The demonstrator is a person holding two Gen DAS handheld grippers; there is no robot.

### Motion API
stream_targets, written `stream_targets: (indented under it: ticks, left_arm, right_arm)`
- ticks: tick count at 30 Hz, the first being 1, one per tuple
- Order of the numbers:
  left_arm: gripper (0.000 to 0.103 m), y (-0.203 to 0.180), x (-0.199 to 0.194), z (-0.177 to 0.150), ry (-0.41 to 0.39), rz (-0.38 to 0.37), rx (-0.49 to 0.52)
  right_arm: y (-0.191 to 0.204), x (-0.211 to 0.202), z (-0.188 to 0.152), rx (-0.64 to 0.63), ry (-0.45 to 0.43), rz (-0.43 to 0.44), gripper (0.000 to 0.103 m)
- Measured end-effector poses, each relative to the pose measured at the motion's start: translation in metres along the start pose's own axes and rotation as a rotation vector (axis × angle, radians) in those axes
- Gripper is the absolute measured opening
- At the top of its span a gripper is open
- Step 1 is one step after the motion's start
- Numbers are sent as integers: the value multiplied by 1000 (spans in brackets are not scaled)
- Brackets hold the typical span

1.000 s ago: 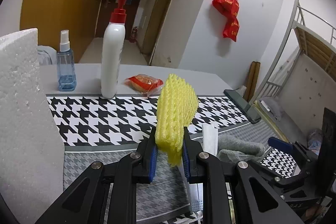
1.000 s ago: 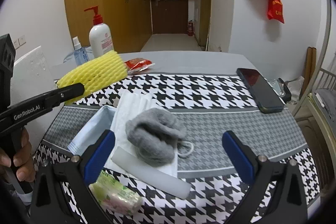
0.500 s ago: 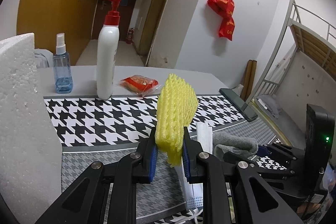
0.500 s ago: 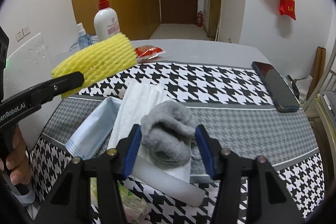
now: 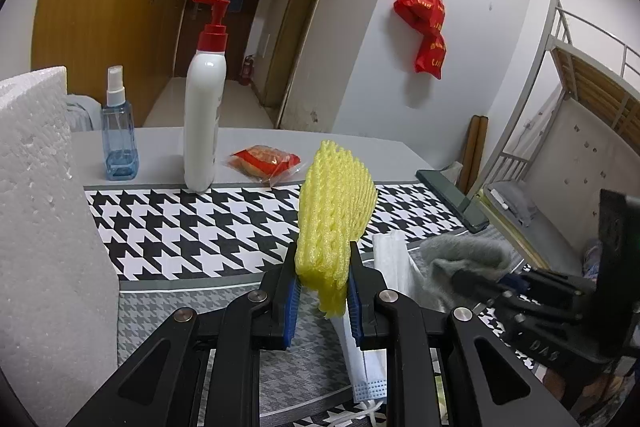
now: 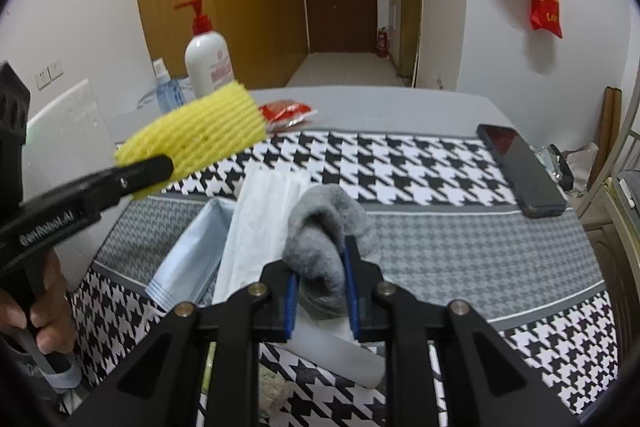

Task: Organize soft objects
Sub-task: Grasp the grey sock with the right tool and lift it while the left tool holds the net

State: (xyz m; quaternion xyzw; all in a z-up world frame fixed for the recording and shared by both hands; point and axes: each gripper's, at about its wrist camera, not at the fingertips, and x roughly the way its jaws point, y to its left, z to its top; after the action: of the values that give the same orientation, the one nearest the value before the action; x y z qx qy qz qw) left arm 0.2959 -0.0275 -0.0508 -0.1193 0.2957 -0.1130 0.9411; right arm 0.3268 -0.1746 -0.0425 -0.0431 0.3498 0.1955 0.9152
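Note:
My left gripper (image 5: 322, 263) is shut on a yellow foam net sleeve (image 5: 336, 211), which stands up above the houndstooth tablecloth (image 5: 192, 227). A hand holds that gripper at the left of the right wrist view. My right gripper (image 6: 320, 267) is closing, and its blue pads press the sides of a crumpled grey sock (image 6: 324, 223). The sock lies on a white face mask (image 6: 260, 219), beside a light blue face mask (image 6: 192, 251). A white foam strip (image 6: 336, 351) lies under the right fingers.
A white pump bottle (image 5: 204, 115), a blue spray bottle (image 5: 118, 135) and a red snack packet (image 5: 264, 161) stand at the table's far side. A styrofoam block (image 5: 44, 227) rises at the left. A dark phone (image 6: 520, 171) lies at the right, by a bunk bed frame (image 5: 560, 75).
The right gripper's jaws have come together from wide open onto the grey sock. The left gripper still holds the yellow foam net in the same place.

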Motion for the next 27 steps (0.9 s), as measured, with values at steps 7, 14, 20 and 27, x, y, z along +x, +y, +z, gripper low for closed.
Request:
stream_targets:
  ticks: [7, 14, 20, 27]
  left_arm:
    - [22, -1, -5, 1, -10, 1, 0]
    - [22, -7, -12, 2, -30, -2, 19]
    - [22, -14, -23, 3, -46, -28, 30]
    - [22, -25, -41, 7, -90, -29, 65]
  right_arm:
    - [1, -21, 10, -2, -59, -13, 24]
    - [-4, -35, 15, 12, -95, -28, 24]
    - [-7, -49, 17, 22, -134, -43, 24]
    - [-7, -71, 18, 32, -192, -58, 24]
